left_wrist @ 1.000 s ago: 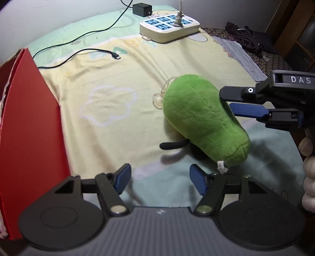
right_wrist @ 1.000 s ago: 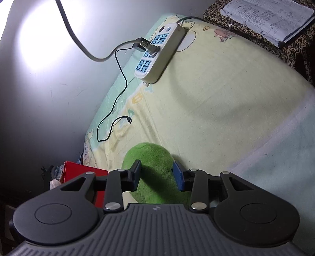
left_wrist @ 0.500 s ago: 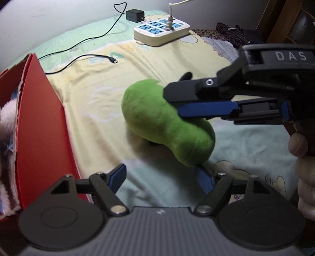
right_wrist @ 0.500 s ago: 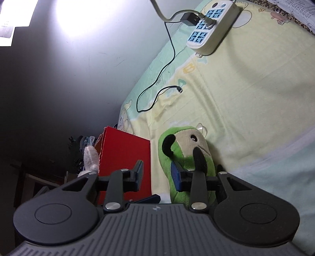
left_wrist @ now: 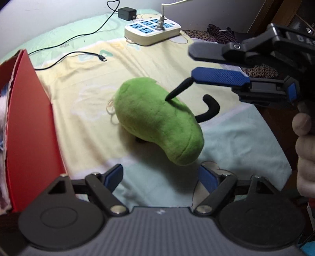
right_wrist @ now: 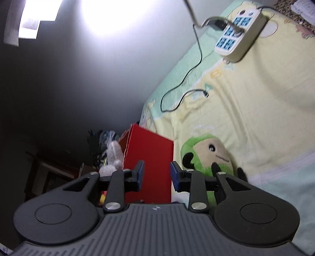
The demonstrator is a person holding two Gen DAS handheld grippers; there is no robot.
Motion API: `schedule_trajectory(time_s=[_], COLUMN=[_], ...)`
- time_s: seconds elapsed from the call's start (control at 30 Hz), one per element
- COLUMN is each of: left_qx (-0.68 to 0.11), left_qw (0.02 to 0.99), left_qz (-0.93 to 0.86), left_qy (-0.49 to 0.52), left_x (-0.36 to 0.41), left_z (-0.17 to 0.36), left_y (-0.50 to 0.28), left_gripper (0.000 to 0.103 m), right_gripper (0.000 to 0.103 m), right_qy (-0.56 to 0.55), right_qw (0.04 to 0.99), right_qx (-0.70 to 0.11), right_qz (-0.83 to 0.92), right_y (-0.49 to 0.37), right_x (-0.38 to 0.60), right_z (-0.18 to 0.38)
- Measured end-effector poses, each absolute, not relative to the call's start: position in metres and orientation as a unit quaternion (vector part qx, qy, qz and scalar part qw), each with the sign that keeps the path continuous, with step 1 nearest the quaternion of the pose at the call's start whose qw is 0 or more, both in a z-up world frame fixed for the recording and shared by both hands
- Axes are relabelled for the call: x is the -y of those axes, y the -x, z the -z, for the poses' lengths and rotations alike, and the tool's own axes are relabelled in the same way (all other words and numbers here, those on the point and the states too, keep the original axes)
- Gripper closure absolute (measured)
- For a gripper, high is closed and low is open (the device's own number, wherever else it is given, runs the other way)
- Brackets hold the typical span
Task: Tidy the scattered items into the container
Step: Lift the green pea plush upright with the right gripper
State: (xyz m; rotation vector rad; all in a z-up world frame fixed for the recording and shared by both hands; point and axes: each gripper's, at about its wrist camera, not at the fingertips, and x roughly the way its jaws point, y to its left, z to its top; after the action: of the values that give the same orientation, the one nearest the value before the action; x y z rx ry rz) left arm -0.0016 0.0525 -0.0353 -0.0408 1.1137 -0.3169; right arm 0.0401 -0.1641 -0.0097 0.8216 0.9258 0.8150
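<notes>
Only right wrist view shows green plush toy's (right_wrist: 206, 155) face

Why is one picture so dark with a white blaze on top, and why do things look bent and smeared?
Right wrist view: a white glare burns out the top of the wall, which falls dark below; the power strip is smeared by motion. Left wrist view: evenly lit, the green plush toy casts a soft shadow; the fisheye lens bows the red box.
</notes>
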Motion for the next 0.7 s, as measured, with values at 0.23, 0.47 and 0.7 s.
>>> schedule_trajectory(time_s=[0.23,0.47,0.7], left_qx=[-0.528,-0.517,-0.549], left_qw=[0.837,0.839,0.825], left_qz=[0.139,0.169,0.127], left_qy=[0.03,0.036,0.04], left_x=[-0.046,-0.043,-0.059], left_z=[0.033,0.022,0.046], left_y=[-0.031,-0.034,-0.035], left_gripper=[0.013,0.013,0.013], right_gripper=[0.073,0.074,0.074], right_qy=[-0.432,-0.403,-0.332], right_qw=[0.748,0.734,0.743], right_qx=[-0.459,-0.487,-0.486], right_qz=[-0.209,-0.25,-0.319], right_y=[-0.069,-0.065,-0.063], right_x=[0.209,0.181,0.152], right_z=[0.061,0.072,0.053])
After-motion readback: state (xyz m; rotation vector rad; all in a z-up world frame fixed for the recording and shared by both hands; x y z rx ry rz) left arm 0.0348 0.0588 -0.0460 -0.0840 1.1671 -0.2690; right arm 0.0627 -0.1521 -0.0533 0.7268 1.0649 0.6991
